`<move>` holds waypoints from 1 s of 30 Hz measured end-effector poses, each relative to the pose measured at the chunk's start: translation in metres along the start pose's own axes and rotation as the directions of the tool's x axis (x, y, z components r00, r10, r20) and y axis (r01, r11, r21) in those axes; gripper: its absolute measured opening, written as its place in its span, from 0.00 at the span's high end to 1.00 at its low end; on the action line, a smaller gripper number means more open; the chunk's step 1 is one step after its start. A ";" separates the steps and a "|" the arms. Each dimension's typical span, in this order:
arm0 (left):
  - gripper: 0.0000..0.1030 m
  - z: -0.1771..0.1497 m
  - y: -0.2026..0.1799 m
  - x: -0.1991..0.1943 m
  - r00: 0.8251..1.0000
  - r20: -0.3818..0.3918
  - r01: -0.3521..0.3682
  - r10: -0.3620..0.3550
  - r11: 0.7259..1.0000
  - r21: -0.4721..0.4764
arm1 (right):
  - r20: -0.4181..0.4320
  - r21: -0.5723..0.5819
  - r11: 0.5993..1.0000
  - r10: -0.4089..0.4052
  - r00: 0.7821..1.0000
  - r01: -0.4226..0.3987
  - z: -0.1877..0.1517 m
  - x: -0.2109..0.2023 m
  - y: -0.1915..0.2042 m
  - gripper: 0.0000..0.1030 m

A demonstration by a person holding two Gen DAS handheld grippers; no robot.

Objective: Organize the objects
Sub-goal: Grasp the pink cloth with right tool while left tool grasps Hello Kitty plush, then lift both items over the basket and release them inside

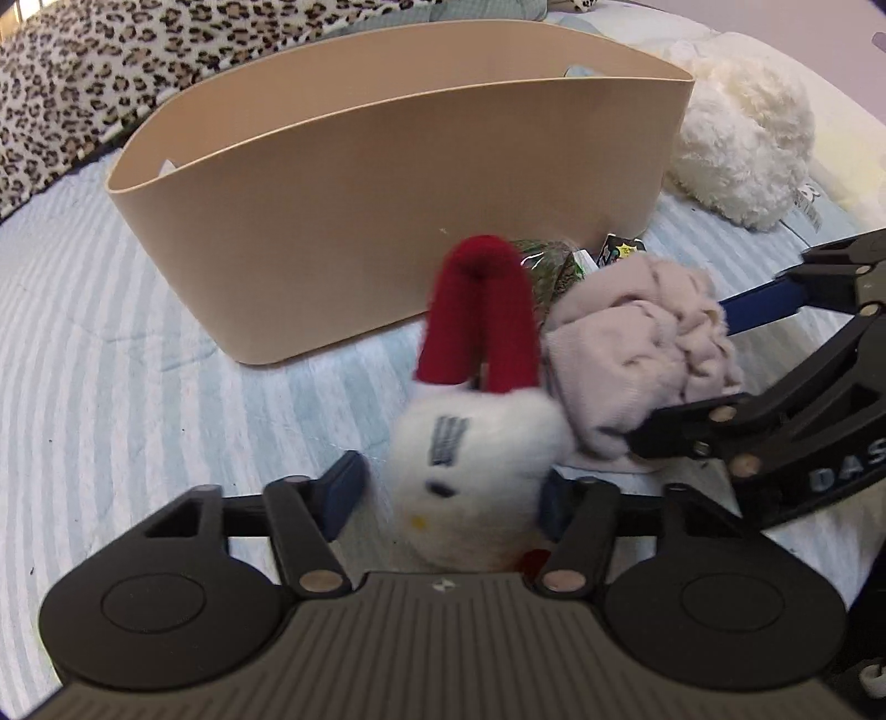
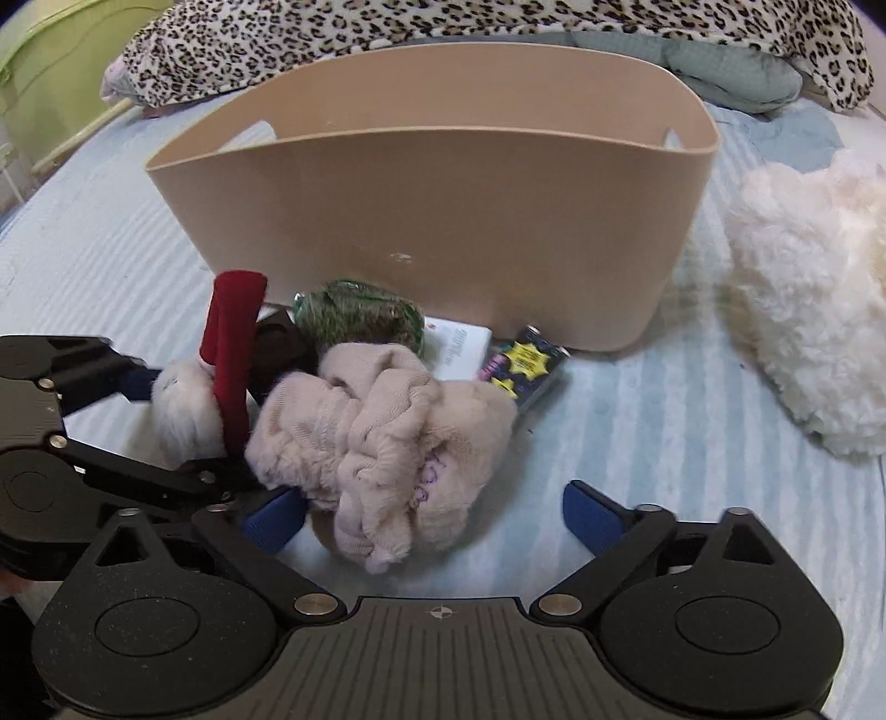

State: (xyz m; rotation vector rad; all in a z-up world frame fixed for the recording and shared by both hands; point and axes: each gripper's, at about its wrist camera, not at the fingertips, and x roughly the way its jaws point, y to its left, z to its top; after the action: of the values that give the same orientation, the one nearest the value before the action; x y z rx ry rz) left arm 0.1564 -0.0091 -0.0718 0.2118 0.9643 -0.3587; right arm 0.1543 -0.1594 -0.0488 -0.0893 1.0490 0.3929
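Note:
A white plush toy with red ears [image 1: 476,443] sits between the blue pads of my left gripper [image 1: 451,493], whose jaws stand wide apart around it; the right pad touches its fur. It also shows in the right wrist view [image 2: 188,399]. A crumpled pink cloth [image 2: 382,437] lies between the fingers of my open right gripper [image 2: 432,518], and also shows in the left wrist view [image 1: 637,354]. Behind them stands a tan oval bin [image 2: 432,221], also in the left wrist view [image 1: 387,221].
A green packet [image 2: 360,315], a white card [image 2: 459,343] and a battery pack [image 2: 526,365] lie at the bin's foot. A fluffy cream plush [image 2: 808,310] lies to the right. A leopard-print blanket [image 2: 443,22] is behind, on the striped bedsheet [image 2: 637,443].

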 end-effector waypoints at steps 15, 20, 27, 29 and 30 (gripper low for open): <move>0.59 -0.003 0.021 -0.031 0.997 -0.041 -0.063 0.062 0.998 -0.029 | 0.073 0.039 0.999 0.001 0.997 -0.004 -0.004 -0.032 -0.009 0.60; 0.60 -0.001 0.029 -0.055 0.997 0.009 -0.080 0.081 0.995 -0.065 | 0.133 0.058 0.998 -0.004 0.991 -0.004 -0.003 -0.050 -0.017 0.60; 0.60 0.014 0.022 -0.097 0.983 0.143 -0.113 0.119 0.992 -0.053 | 0.288 0.095 0.995 -0.033 0.957 0.005 -0.002 -0.089 -0.029 0.60; 0.60 0.020 0.021 -0.102 0.977 0.169 -0.120 0.129 0.991 -0.062 | 0.320 0.108 0.994 -0.038 0.947 0.004 0.003 -0.097 -0.032 0.60; 0.59 0.023 0.021 -0.104 0.975 0.178 -0.123 0.134 0.990 -0.071 | 0.334 0.119 0.993 -0.033 0.942 -0.007 0.006 -0.101 -0.035 0.60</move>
State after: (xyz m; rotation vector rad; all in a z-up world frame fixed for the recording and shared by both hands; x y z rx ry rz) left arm 0.1287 0.0234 0.0279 0.1828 0.7755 -0.2260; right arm 0.1274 -0.2181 0.0370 0.0764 0.7310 0.3189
